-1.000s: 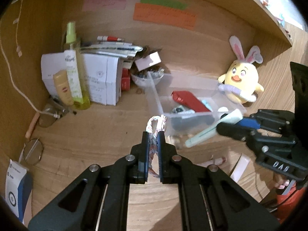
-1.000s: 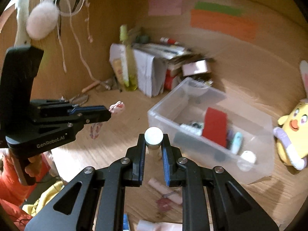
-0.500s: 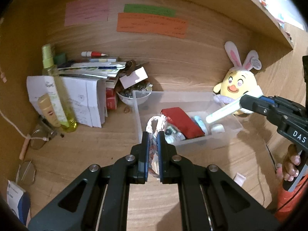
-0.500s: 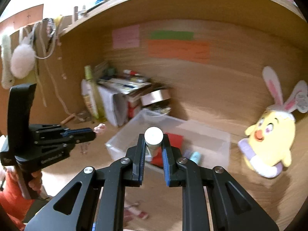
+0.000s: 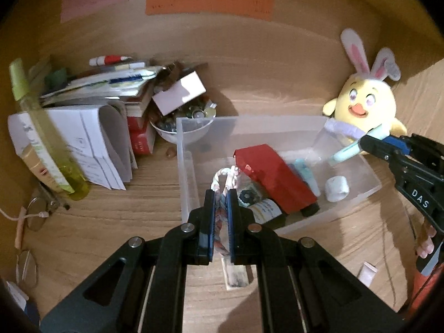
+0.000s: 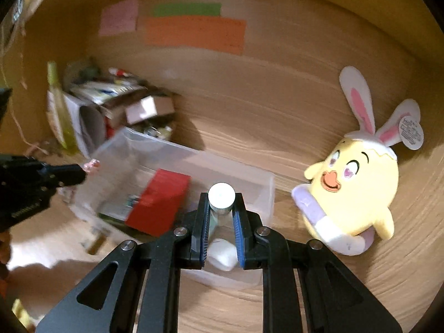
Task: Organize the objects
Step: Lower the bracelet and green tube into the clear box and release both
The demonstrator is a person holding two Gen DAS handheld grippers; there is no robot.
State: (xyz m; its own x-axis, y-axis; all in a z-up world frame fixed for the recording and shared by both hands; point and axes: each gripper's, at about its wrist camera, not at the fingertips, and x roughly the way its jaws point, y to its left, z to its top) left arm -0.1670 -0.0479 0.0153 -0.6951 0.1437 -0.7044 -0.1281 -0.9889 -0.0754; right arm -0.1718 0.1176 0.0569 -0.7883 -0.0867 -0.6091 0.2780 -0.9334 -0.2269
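1. Over the bin (image 5: pixel 277 122), both grippers have swung in from the tabletop side within the last second, and each load now hangs above the clear walls rather than outside them.
2. Left gripper (image 5: pixel 221 194): jaws clamped on a braided cord (image 5: pixel 226 179), its loop poking out toward 12 o'clock, right over the bin's left end beside the red pouch (image 5: pixel 273 177).
3. Right gripper (image 6: pixel 221 208): jaws clamped on a pale tube (image 6: pixel 221 195), white cap facing the lens, at the bin's right end with a white roll (image 6: pixel 223 254) showing just beneath.
4. My read: both items look ready to drop, so letting go is likely next, and the cord may snag on a jaw pad.
5. Left view alone shows the tube's mint body (image 5: pixel 352 148) side-on at 3 o'clock and the bowl (image 5: pixel 180 130) behind the bin; right view alone shows the chick plush (image 6: pixel 352 188) whole, at 3 o'clock, just beside the bin.
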